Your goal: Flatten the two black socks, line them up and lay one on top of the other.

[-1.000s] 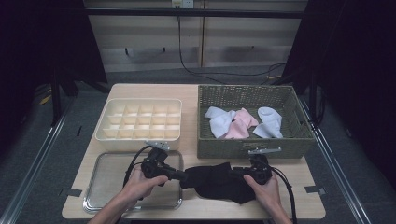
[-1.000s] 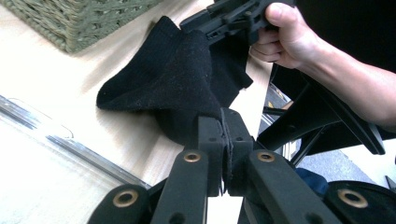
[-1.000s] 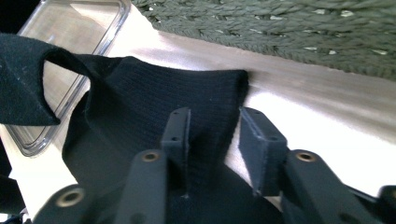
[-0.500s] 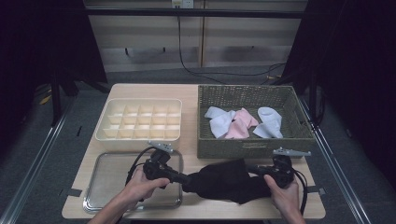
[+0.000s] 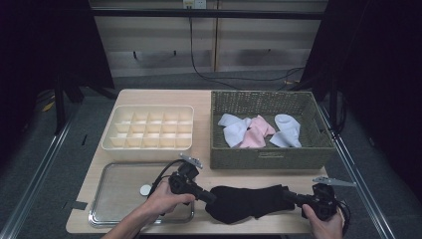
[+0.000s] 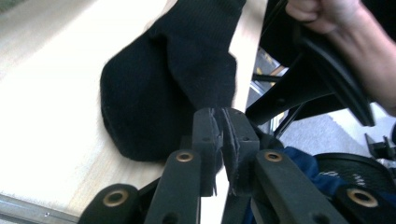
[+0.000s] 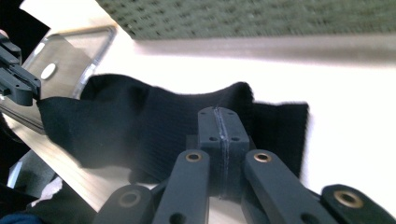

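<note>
- High view showed the black sock [image 5: 249, 201] lying stretched along the table's [image 5: 204, 97] near edge, just in front of the wicker basket [image 5: 268, 159], with its toe end toward the metal tray [image 5: 112, 196].
- My left gripper [image 5: 206, 195] had its jaws pinched on the sock's toe end, on the tray side of the sock; in the left gripper view the pads [image 6: 208, 135] were closed on a fold of black knit.
- My right gripper [image 5: 293, 198] was clamped on the cuff end, on the far side of the sock from the tray; the right gripper view showed its jaws pressed together over the ribbed cloth.
- I judged the step was pulling the sock flat. To do it well, I wanted even tension, both grips low to the table, and no twist.
- Behind the sock, the basket held white and pink socks [image 5: 259, 130]; the divided organiser [image 5: 149, 127] stood beside the basket, its cells bare.
</note>
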